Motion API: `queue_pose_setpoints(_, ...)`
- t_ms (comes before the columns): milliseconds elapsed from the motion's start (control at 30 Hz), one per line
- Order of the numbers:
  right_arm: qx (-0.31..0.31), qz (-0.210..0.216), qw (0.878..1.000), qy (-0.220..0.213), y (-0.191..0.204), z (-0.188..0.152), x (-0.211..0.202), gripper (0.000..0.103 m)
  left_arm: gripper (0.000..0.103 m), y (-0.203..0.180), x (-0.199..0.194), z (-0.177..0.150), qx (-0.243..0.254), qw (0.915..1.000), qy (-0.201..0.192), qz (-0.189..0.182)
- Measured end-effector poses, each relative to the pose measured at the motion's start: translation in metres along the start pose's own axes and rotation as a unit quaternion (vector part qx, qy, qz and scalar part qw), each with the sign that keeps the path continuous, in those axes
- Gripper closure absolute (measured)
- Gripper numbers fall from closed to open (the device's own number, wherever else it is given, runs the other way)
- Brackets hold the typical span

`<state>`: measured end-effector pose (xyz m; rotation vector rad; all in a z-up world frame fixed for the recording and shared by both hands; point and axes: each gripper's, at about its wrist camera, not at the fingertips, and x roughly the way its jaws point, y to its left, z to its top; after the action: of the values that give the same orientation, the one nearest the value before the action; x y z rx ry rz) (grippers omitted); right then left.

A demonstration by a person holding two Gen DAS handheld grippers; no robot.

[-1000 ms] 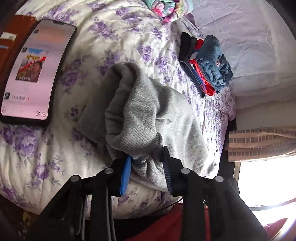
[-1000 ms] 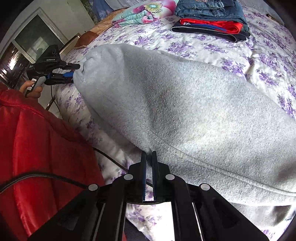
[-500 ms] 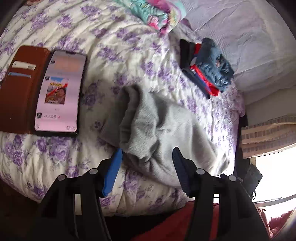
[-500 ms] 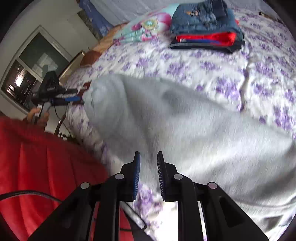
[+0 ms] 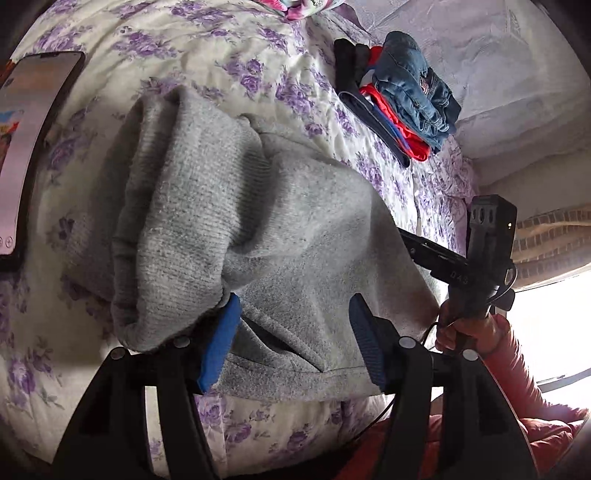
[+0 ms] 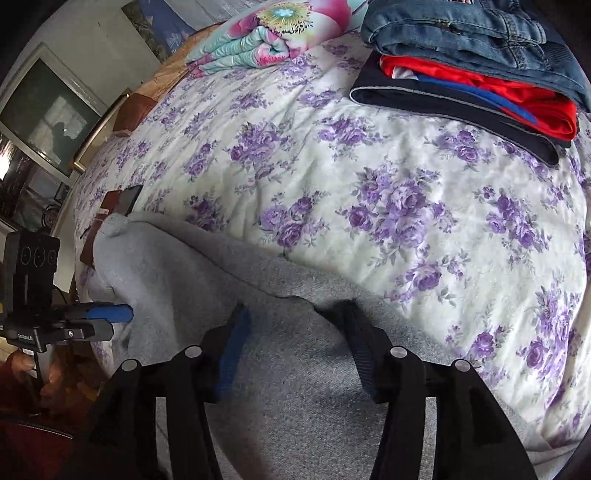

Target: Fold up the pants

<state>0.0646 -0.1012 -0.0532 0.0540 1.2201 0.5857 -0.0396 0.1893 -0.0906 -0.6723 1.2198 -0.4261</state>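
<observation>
Grey sweatpants (image 5: 266,229) lie folded in a thick bundle on the floral bedspread (image 5: 207,48) near the bed's front edge. They also fill the lower part of the right wrist view (image 6: 295,398). My left gripper (image 5: 295,332) is open, its jaws wide apart over the near edge of the bundle, holding nothing. My right gripper (image 6: 295,328) is open too, jaws spread above the grey fabric. The right gripper shows in the left wrist view (image 5: 461,266) at the pants' right end. The left gripper shows in the right wrist view (image 6: 92,321) at their left end.
A stack of folded clothes, jeans on top of red and dark items (image 6: 480,62), sits at the far side of the bed. A phone (image 5: 26,147) lies left of the pants. A rolled floral quilt (image 6: 269,33) lies at the back.
Both grippers have opened and let go of the grey pants, which dropped onto the bed. The left gripper pulled back, then came close over the bundle again.
</observation>
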Motion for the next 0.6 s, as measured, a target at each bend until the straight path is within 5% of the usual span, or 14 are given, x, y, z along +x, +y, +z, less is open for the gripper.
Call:
queue_pose_setpoints(33, -0.011, -0.009, 1.000, -0.001, 0.003, -0.001, 0.003, 0.055, 0.043, 0.000, 0.001, -0.001, 0.004, 1.0000, -0.003, 0.002)
queue_pose_setpoints(67, -0.025, -0.015, 1.000, -0.005, 0.009, -0.002, 0.003, 0.075, 0.043, -0.002, 0.001, -0.002, 0.010, 0.9999, -0.004, 0.006)
queue_pose_setpoints(167, -0.057, -0.035, 0.997, -0.040, 0.020, 0.002, -0.011, 0.093, 0.043, -0.006, -0.003, 0.002, 0.008, 0.9999, 0.001, 0.008)
queue_pose_setpoints(400, 0.005, -0.060, 0.998, -0.036, -0.018, 0.029, 0.019, 0.087, 0.044, -0.014, 0.010, 0.011, 0.052, 0.9977, 0.006, 0.043)
queue_pose_setpoints(600, 0.009, -0.048, 0.992, -0.116, -0.005, 0.006, -0.041, 0.084, 0.039, -0.032, -0.020, 0.012, 0.044, 0.9985, -0.012, 0.029)
